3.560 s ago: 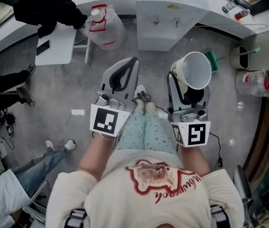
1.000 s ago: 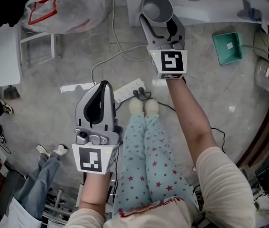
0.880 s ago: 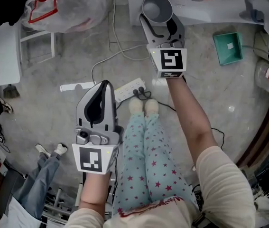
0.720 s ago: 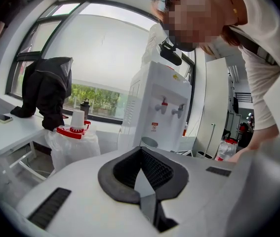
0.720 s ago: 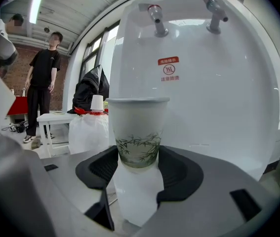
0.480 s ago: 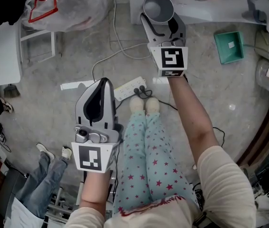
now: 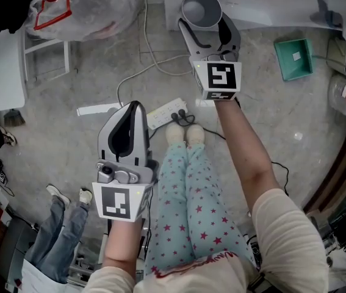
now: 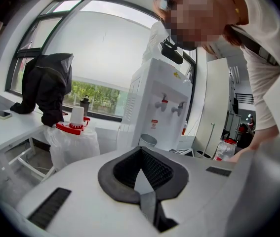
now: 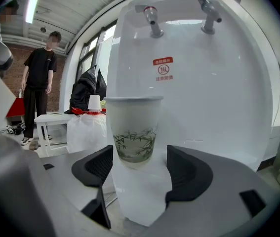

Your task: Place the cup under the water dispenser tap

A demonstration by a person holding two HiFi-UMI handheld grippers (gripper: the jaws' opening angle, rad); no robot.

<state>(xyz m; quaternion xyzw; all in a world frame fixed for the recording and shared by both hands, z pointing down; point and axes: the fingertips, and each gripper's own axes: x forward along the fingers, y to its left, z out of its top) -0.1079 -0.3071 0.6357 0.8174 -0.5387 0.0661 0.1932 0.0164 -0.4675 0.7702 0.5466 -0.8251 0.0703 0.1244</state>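
Right jaws wider (upright cup (image 9: 132, 127) between)

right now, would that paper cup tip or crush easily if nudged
Probably tips easily: the cup is tall, narrow-based and looks empty from above. Its thin wall would likely dent under a hard squeeze. The right gripper has just been opening its jaws, the cup between them, so little steadies it.

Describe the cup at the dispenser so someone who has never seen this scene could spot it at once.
Find the tall white water dispenser with two taps. At its front, below the red-topped tap, a paper cup stands in the right claw, whose jaws have just been opening. Its green bamboo print sets it apart from the plain white cup farther left.
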